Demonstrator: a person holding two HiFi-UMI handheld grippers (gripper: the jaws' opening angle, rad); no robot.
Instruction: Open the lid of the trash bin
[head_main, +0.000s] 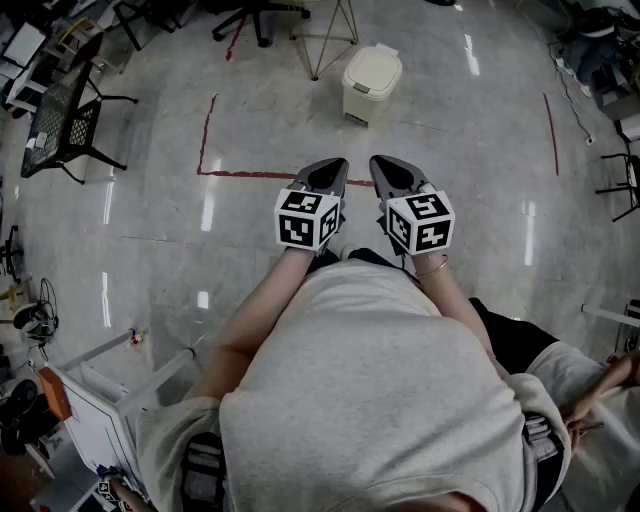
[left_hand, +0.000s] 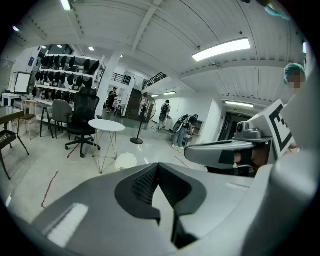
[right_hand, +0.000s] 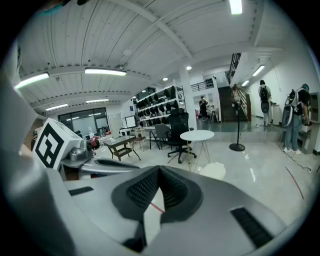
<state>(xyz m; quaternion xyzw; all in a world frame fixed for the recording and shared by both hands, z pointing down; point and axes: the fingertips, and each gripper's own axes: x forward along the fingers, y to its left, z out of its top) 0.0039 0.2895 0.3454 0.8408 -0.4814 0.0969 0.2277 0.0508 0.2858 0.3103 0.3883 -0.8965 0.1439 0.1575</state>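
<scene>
The trash bin (head_main: 371, 84) is a small cream bin with its lid down, standing on the floor some way ahead of me. In the left gripper view only the bin's pale lid (left_hand: 126, 161) shows, just past the jaws; the right gripper view has the bin (right_hand: 214, 171) to the right of its jaws. My left gripper (head_main: 337, 165) and right gripper (head_main: 381, 164) are held side by side at waist height, pointing toward the bin and well short of it. Both are shut, tips touching, with nothing between them.
A round white table on wire legs (head_main: 330, 30) stands just left of the bin, with an office chair (head_main: 258, 12) beyond it. Red tape (head_main: 205, 140) marks a rectangle on the floor. A black mesh chair (head_main: 62, 115) is at far left and a white cart (head_main: 90, 410) at lower left. People stand far back (left_hand: 179, 131).
</scene>
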